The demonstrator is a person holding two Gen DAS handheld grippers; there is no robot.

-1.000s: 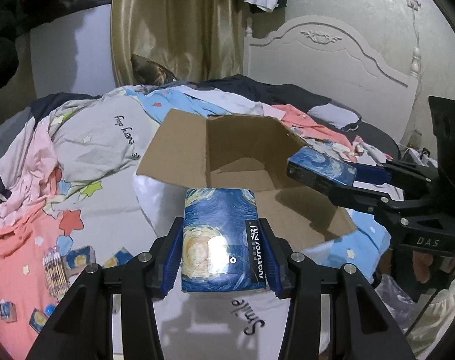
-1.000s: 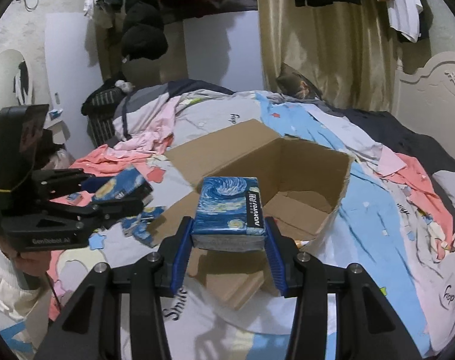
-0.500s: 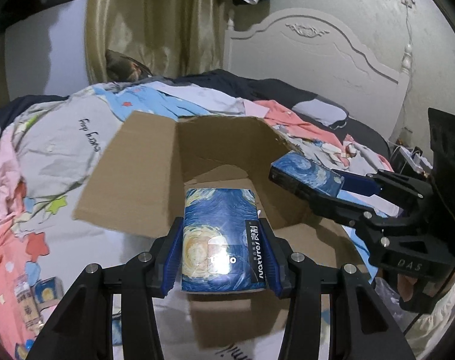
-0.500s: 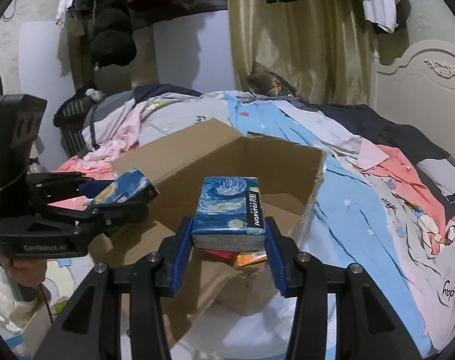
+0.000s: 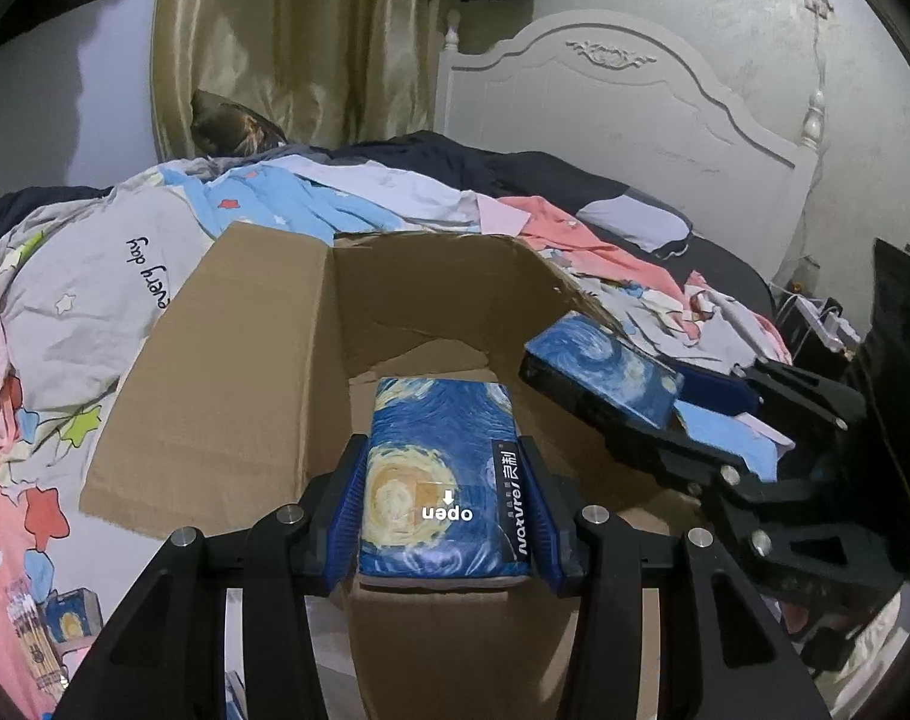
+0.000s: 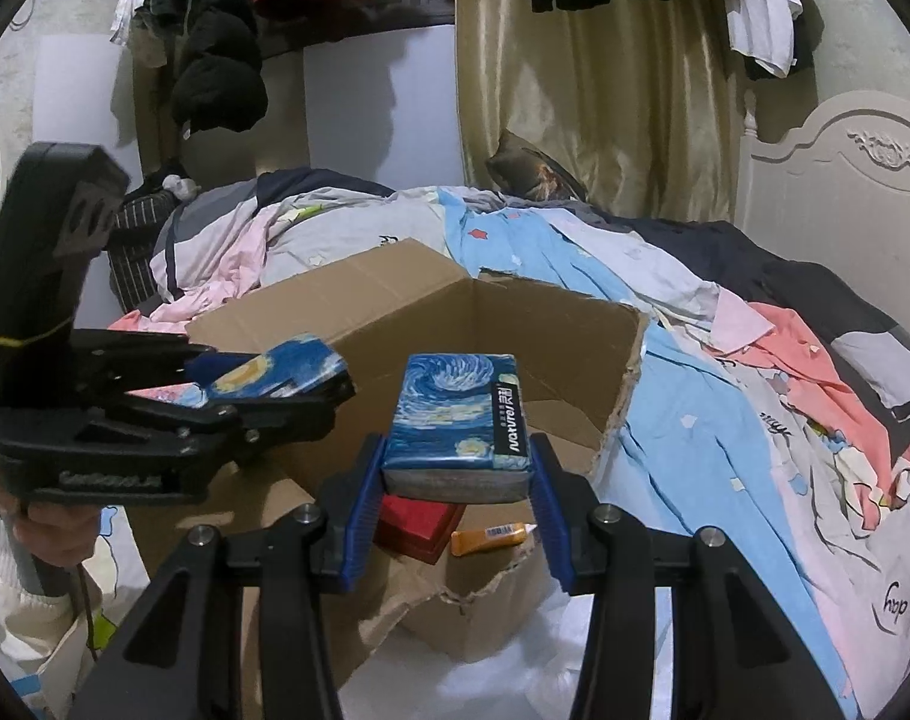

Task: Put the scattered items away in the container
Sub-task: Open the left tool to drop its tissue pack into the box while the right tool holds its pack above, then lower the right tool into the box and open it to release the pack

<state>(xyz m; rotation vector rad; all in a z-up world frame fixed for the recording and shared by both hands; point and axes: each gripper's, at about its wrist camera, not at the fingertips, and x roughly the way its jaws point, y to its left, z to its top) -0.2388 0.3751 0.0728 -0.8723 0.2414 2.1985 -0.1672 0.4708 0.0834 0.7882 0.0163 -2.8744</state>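
An open cardboard box (image 5: pixel 257 396) lies on the bed, also in the right wrist view (image 6: pixel 383 300). My left gripper (image 5: pixel 446 516) is shut on a blue starry-night tissue pack (image 5: pixel 443 468), held over the box's front edge. My right gripper (image 6: pixel 455 498) is shut on a second starry-night tissue pack (image 6: pixel 455 414), held over the box opening. Each gripper shows in the other's view: the right one with its pack (image 5: pixel 605 378), the left one with its pack (image 6: pixel 275 372). Inside the box lie a red box (image 6: pixel 416 525) and an orange tube (image 6: pixel 491 537).
The bed is covered with crumpled clothes and bedding (image 5: pixel 83 276). More small starry packs and a cotton-swab pack (image 5: pixel 41 630) lie at the lower left. A white headboard (image 5: pixel 623 114) stands behind. Hanging clothes (image 6: pixel 215 42) and a gold curtain (image 6: pixel 599 78) are at the back.
Both grippers have moved forward with their tissue packs, from in front of the box to over its opening. The box now looks much nearer in both views.
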